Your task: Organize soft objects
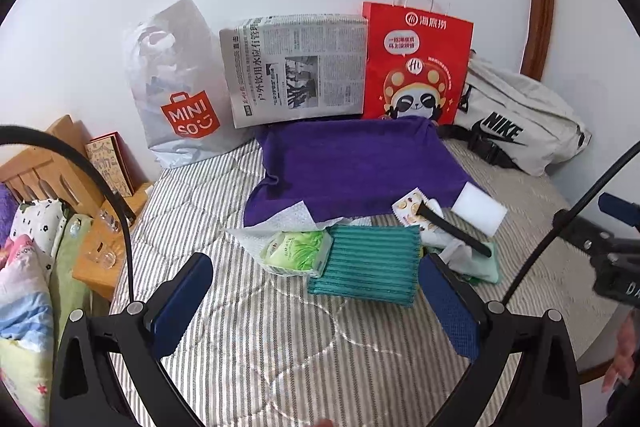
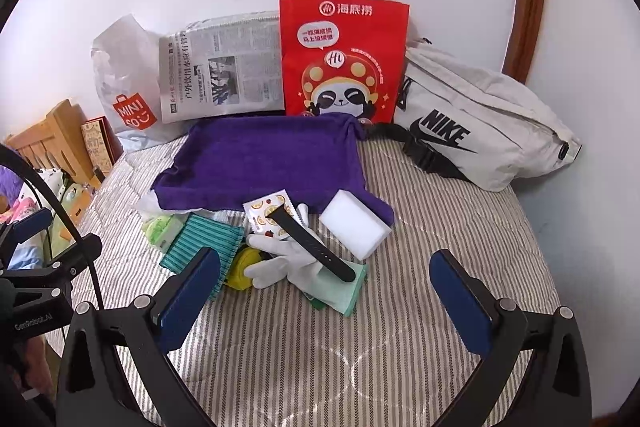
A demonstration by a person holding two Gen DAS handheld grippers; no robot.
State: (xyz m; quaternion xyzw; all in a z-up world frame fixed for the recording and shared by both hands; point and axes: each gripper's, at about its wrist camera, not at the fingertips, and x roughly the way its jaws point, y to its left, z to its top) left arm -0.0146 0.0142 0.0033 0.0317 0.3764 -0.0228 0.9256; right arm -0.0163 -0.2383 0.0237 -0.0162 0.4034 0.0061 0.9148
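Note:
A purple towel (image 1: 352, 167) (image 2: 264, 163) lies spread on the striped bed. At its near edge sit a white sponge block (image 1: 480, 209) (image 2: 354, 229), a teal ribbed cloth (image 1: 370, 265) (image 2: 200, 247), a green tissue pack (image 1: 298, 251) (image 2: 160, 229), a white glove (image 2: 288, 259), a black watch strap (image 1: 456, 231) (image 2: 312, 247), a patterned sachet (image 2: 268, 213) and a mint cloth (image 2: 340, 291). My left gripper (image 1: 316, 307) is open and empty above the bed, just short of the teal cloth. My right gripper (image 2: 326, 303) is open and empty, near the mint cloth.
Against the wall stand a Miniso plastic bag (image 1: 176, 95), a newspaper (image 1: 296, 71), a red paper bag (image 1: 416, 63) (image 2: 344, 55) and a white Nike bag (image 1: 516, 123) (image 2: 476, 119). A wooden headboard (image 1: 52, 163) and bedding (image 1: 28, 267) are at the left.

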